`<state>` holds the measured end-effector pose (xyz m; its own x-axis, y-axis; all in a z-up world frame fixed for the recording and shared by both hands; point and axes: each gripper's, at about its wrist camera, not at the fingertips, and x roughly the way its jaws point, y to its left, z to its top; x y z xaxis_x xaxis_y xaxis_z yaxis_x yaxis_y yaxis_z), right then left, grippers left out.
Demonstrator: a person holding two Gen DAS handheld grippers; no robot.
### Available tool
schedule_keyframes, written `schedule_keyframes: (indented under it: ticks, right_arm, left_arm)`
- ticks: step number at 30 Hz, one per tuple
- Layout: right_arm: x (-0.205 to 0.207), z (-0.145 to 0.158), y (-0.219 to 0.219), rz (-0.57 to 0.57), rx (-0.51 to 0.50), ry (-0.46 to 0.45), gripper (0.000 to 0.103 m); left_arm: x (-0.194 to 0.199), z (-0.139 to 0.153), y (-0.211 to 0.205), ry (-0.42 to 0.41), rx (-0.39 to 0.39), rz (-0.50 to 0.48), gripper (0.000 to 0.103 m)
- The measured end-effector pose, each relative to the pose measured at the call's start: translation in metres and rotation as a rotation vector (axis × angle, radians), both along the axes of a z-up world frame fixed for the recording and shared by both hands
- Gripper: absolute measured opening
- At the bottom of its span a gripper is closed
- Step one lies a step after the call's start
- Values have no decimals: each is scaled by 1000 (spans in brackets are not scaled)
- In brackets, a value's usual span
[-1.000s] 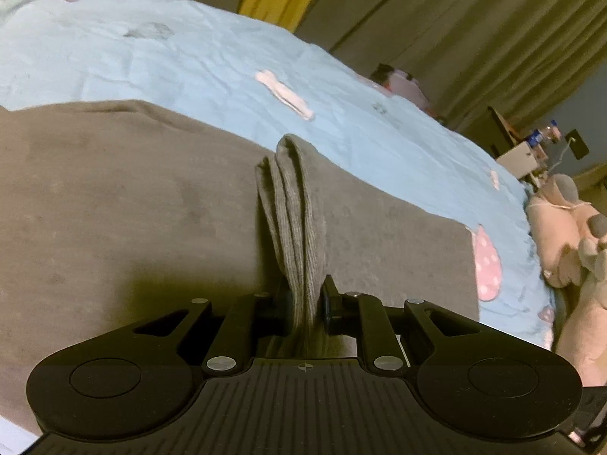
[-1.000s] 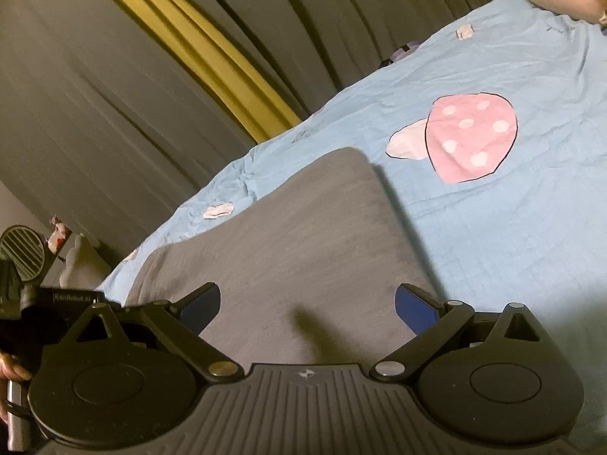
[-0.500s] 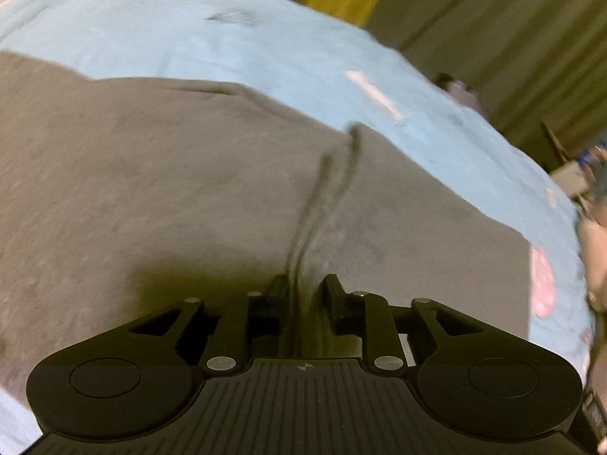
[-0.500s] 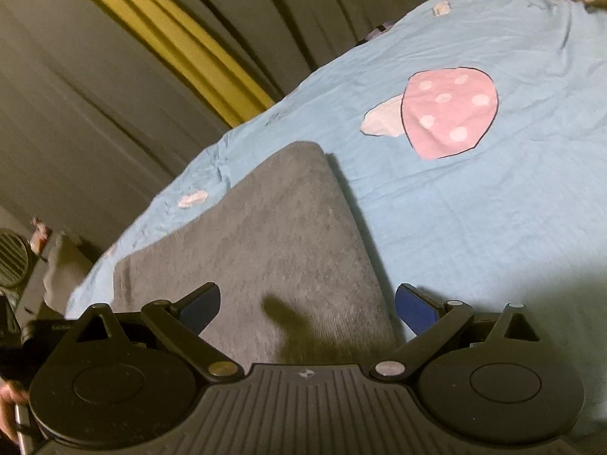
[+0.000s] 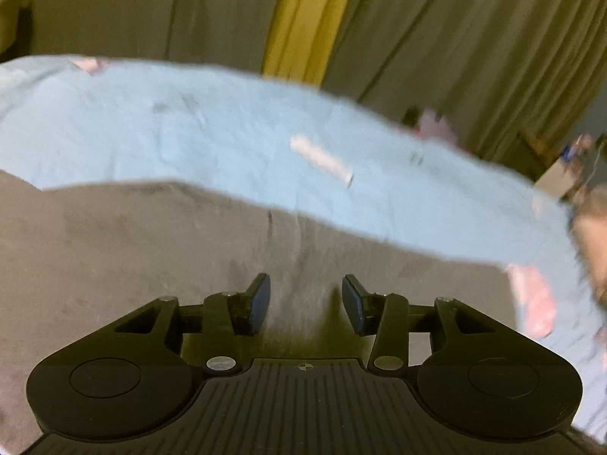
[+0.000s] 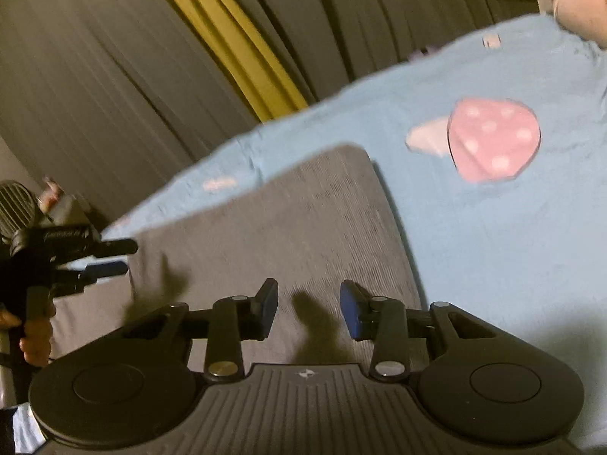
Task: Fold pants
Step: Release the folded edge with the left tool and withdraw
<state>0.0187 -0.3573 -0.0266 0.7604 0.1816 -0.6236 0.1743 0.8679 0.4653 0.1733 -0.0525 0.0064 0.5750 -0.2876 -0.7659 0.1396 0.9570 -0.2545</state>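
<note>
The grey pants (image 5: 132, 235) lie flat and folded on the light blue bedsheet (image 5: 227, 140). My left gripper (image 5: 305, 303) is open and empty just above the pants, near their far edge. In the right wrist view the pants (image 6: 296, 227) form a grey rectangle with a rounded far corner. My right gripper (image 6: 308, 311) is open part way and empty above them. The left gripper (image 6: 114, 256) also shows at the left edge of that view, open, held by a hand.
The sheet (image 6: 493, 227) carries a pink mushroom print (image 6: 493, 140). Dark curtains (image 5: 455, 38) with a yellow strip (image 5: 303, 19) hang behind the bed. A plush toy (image 6: 569, 0) lies at the far right. A round fan (image 6: 15, 208) stands at the left.
My left gripper has opened and let go of the pants fold, which now lies flat. My right gripper has narrowed its opening and shifted slightly.
</note>
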Motion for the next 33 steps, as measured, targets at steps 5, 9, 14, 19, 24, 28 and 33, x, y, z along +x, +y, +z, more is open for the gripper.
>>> schedule_keyframes:
  ticks: [5, 9, 14, 19, 24, 28, 33]
  right_arm:
    - [2, -4, 4, 7, -25, 5, 37]
    - [2, -5, -1, -9, 20, 0, 38]
    - [3, -4, 2, 0, 19, -5, 42]
    - [5, -4, 3, 26, 19, -12, 52]
    - [2, -2, 3, 39, 37, -18, 68]
    - [1, 0, 7, 58, 19, -19, 75]
    - [2, 0, 8, 62, 23, -17, 78]
  left_arm:
    - [4, -20, -32, -15, 287, -43, 80]
    - [-19, -10, -25, -19, 203, -112, 74]
    - [-66, -7, 5, -18, 75, -73, 86]
    - [-60, -21, 43, 85, 69, 142, 91]
    - [-70, 8, 110, 18, -130, 361, 96]
    - [-75, -6, 177, 83, -230, 478, 91]
    - [-88, -17, 234, 60, -307, 732, 41]
